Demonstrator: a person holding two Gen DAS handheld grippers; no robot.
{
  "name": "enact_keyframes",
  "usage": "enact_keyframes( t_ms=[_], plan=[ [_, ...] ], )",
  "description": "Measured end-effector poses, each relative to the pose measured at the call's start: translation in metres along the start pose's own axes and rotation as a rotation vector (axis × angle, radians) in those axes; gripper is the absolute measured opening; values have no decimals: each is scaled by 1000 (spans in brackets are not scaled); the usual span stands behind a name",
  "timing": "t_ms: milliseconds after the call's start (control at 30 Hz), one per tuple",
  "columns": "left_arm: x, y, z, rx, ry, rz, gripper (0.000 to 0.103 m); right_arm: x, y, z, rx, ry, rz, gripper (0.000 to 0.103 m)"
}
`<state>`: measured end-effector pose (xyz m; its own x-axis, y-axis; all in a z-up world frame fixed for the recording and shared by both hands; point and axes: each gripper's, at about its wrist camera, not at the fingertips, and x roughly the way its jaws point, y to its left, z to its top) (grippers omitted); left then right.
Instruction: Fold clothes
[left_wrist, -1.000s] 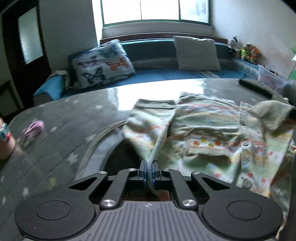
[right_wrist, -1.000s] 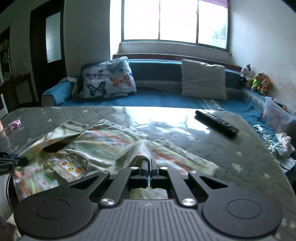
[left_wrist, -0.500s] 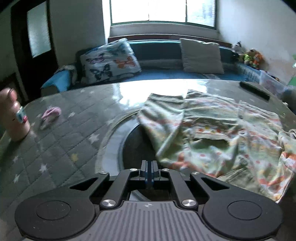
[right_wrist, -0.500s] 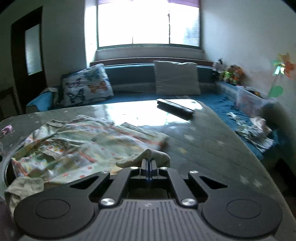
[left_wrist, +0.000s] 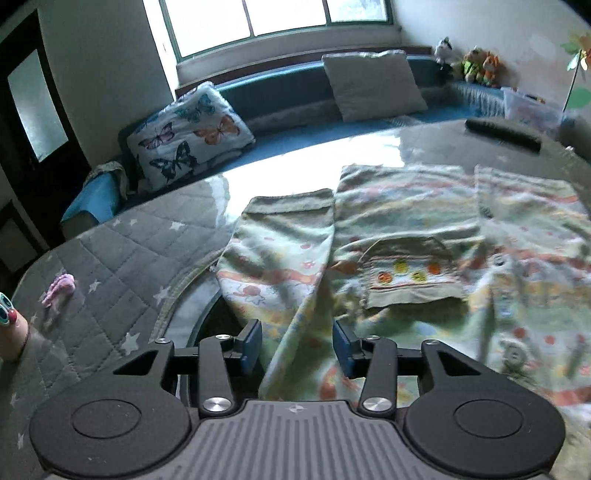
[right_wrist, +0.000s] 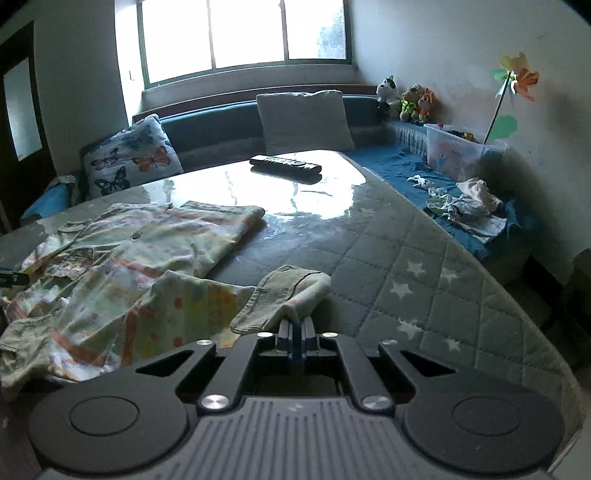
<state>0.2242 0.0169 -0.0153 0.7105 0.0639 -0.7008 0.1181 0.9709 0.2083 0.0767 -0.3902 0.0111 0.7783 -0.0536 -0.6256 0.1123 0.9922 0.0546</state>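
Quilted grey cloth with white stars covers the counter (right_wrist: 424, 266), and the pale printed shirt (left_wrist: 424, 236) lies spread across its middle, one sleeve (left_wrist: 284, 251) folded over toward the left tool (left_wrist: 297, 341). That tool's jaws stand wide apart with the sleeve's edge lying loose between them. The right tool (right_wrist: 295, 332) is clamped tight on the other sleeve's cuff (right_wrist: 284, 295). Bare counter runs to the right edge; a remote (right_wrist: 285, 163) sits at the far rim.

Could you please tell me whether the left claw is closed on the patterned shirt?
No, the left claw stands open, its blue pads apart on either side of the pale patterned shirt's fold.
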Motion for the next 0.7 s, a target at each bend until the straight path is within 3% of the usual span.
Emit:
enact_keyframes(
  t_ms=[100,167,200,300,700],
  plan=[
    [11,6,-4,-16,26,6,24,4,0,0,-7,6,-8,13],
    [11,10,-7,-25,22,6,12,8,0,-1,-10,15,-17,27],
    [10,12,-9,-26,20,6,9,10,0,-1,-11,19,-21,29],
    [3,14,-14,-29,6,15,4,16,2,-2,-30,39,-29,40],
    [-60,45,-48,-182,-54,36,1,32,16,-5,-104,46,-56,54]
  ],
)
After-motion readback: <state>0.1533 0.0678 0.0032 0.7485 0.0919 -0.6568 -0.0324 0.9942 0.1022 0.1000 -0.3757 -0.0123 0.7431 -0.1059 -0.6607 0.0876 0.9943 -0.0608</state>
